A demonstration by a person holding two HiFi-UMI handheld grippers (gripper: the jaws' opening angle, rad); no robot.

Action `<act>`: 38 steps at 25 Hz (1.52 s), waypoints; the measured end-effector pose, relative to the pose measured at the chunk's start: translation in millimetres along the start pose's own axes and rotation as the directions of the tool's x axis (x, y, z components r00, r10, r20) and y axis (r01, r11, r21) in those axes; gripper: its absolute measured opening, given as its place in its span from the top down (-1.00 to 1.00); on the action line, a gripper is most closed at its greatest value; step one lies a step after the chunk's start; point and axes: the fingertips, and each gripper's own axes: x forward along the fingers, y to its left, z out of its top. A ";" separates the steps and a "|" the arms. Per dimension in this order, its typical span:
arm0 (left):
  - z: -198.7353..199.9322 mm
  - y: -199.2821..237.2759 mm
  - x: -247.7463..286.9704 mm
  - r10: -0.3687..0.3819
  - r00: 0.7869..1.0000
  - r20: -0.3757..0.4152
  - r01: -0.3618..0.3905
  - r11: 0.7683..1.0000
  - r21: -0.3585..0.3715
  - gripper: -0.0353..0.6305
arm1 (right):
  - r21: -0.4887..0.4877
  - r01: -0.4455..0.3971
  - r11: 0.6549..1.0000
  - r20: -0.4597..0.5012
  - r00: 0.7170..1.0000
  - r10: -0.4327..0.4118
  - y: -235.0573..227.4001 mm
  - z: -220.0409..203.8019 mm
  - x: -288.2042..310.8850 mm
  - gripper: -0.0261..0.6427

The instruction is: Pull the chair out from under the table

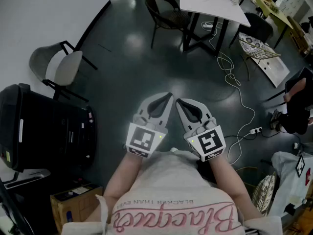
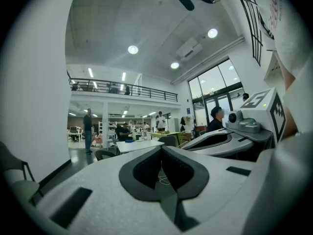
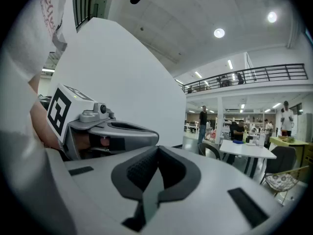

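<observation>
Writing crosses the shirt [image 1: 171, 180] at the bottom of the head view, upside down from here. A small line reads "BLACKER THAN EVER", and next to it is a large pink script word I cannot read for sure.

Just past the shirt, two hands hold the grippers side by side and nearly level over the dark floor [image 1: 127, 82]. The left gripper [image 1: 168, 97] has its fingers pressed together with nothing between them, and its own view shows the pads meeting along one seam. The right gripper [image 1: 178, 102] has its fingers closed on nothing too, its tip just beside the left one's. Each carries a cube with a black square marker.

A cardboard box [image 1: 73, 204] sits low on the left with a blue print too small to read. Beyond it is a black unit [image 1: 44, 126] with a pale label that is also unreadable. Past that, a pale chair [image 1: 56, 65] on black legs stands by the white wall. On the right a white cable [image 1: 239, 94] snakes over the floor to a power strip [image 1: 255, 130].

The chair [image 1: 168, 11] stands far off, well apart from both grippers. It is dark and round-backed, at the left side of the white bench [image 1: 215, 4], with its seat partly under the top. Small things lie on the bench, one of them blue. A second dark chair [image 1: 259, 28] stands at the bench's right side. In the gripper views, people stand and sit in the hall beyond, below a railed balcony.
</observation>
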 end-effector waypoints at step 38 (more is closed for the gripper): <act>1.3 162.0 160.5 0.090 0.995 0.034 -0.089 0.995 -0.038 0.88 | -0.013 -0.012 1.000 0.006 1.000 0.012 -147.9 17.5 160.7 0.91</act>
